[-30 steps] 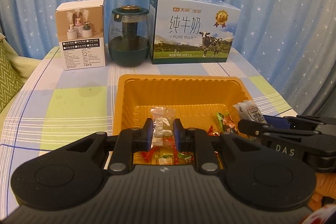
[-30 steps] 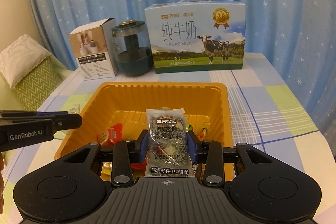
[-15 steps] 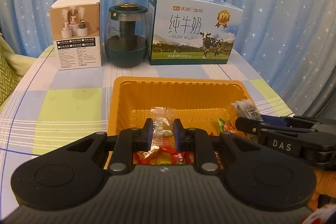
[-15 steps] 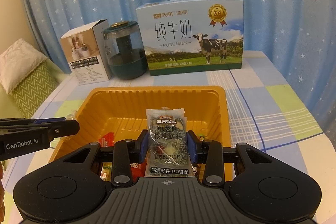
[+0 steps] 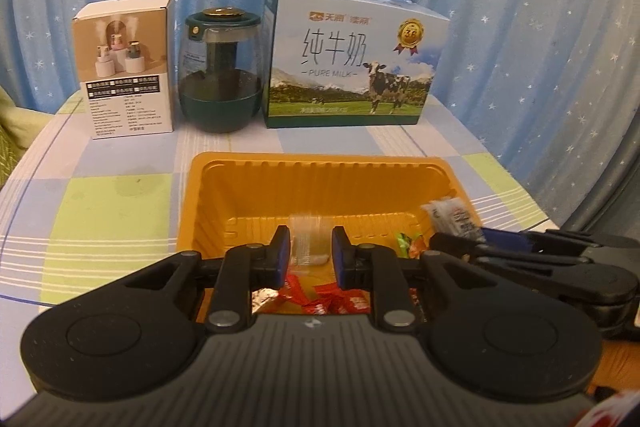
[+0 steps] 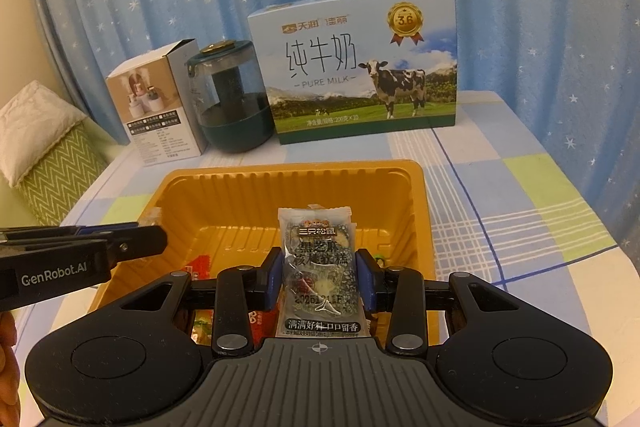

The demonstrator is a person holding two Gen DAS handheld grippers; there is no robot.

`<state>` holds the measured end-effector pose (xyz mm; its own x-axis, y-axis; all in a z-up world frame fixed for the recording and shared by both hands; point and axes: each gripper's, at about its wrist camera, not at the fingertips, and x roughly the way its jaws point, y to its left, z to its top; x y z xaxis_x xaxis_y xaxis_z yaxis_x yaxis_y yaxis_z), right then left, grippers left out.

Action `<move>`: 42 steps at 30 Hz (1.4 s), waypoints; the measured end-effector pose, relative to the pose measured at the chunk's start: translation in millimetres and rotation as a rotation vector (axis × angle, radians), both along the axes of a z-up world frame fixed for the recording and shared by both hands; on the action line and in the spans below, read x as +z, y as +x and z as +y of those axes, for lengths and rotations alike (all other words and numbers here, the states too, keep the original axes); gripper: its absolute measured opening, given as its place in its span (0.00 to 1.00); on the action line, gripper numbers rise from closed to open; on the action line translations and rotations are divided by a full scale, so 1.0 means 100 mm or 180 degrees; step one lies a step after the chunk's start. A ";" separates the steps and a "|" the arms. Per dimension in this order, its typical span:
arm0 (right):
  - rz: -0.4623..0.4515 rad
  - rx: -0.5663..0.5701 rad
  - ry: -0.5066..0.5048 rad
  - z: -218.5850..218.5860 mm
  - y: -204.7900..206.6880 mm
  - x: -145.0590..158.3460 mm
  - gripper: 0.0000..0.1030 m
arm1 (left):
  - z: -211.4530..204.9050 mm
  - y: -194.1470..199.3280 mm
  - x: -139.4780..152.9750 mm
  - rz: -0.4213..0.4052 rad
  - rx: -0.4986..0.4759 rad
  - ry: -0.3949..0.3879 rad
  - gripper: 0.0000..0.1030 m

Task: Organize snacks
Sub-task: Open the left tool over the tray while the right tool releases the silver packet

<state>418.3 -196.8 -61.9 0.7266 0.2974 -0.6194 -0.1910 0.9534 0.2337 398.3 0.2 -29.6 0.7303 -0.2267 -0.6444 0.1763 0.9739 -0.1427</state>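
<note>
An orange plastic tray (image 5: 320,167) (image 6: 288,175) sits on the checked tablecloth and holds several wrapped candies (image 5: 332,301). My left gripper (image 5: 307,253) is over the tray's near edge with its jaws slightly apart; a clear-wrapped candy (image 5: 306,241), blurred, hangs between them. My right gripper (image 6: 319,277) is shut on a black sesame cake packet (image 6: 318,267) above the tray's near right side. The right gripper and its packet (image 5: 450,215) show at the right of the left wrist view. The left gripper's fingers (image 6: 120,247) show at the left of the right wrist view.
At the back of the table stand a white humidifier box (image 5: 126,67), a dark green glass humidifier (image 5: 220,71) and a pure milk carton (image 5: 352,61). A blue star curtain hangs behind. A cushion (image 6: 36,135) lies left of the table.
Both grippers have moved forward over the tray. My left gripper's jaws have parted a little and the clear candy between them is now blurred. The right gripper still grips its packet.
</note>
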 end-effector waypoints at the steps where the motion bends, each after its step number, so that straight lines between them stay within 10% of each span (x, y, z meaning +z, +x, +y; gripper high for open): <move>1: 0.0001 0.0002 -0.0002 0.00 0.00 0.00 0.38 | 0.01 0.00 0.00 -0.0009 0.0014 0.0002 0.37; 42: -0.0077 0.0008 0.0094 0.09 0.02 0.03 0.38 | 0.10 -0.02 -0.10 0.0093 0.0096 0.0232 0.42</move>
